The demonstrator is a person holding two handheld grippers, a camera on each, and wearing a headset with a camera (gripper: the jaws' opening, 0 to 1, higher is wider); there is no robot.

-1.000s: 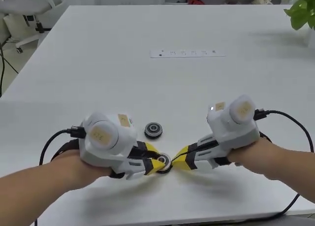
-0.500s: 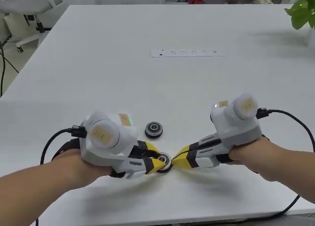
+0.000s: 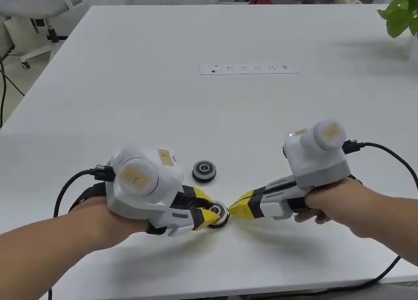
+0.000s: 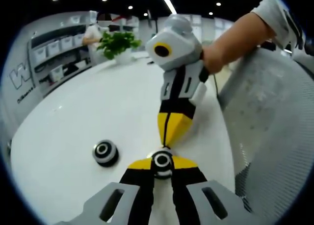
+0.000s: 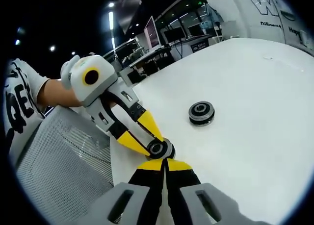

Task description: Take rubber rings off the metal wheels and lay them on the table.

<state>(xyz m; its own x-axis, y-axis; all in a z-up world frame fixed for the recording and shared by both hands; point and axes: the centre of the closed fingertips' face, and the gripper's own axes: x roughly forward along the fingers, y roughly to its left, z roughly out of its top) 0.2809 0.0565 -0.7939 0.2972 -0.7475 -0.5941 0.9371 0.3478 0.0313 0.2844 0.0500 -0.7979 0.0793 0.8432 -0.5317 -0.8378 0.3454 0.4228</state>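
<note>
A small metal wheel with a black rubber ring [image 3: 219, 214] [image 4: 162, 160] [image 5: 159, 148] is held just above the white table [image 3: 196, 104], near its front edge. My left gripper [image 3: 213, 216] [image 4: 163, 163] is shut on it, one yellow tip on each side. My right gripper [image 3: 235, 212] [image 5: 166, 163] points at it from the other side, jaws shut and tips touching the wheel's rim; whether they pinch the ring I cannot tell. In the left gripper view the right gripper [image 4: 167, 142] comes down from above. A second ringed wheel [image 3: 204, 171] [image 4: 105, 152] [image 5: 201, 112] lies flat behind.
A flat white socket strip [image 3: 248, 69] lies in the table's middle. A green plant [image 3: 398, 12] stands at the far right corner and an office chair [image 3: 39, 6] beyond the far left. Black cables [image 3: 392, 163] trail from both grippers.
The right gripper's body has swung a little to the right and lower while its tips stay at the wheel. The left gripper and both wheels have not moved.
</note>
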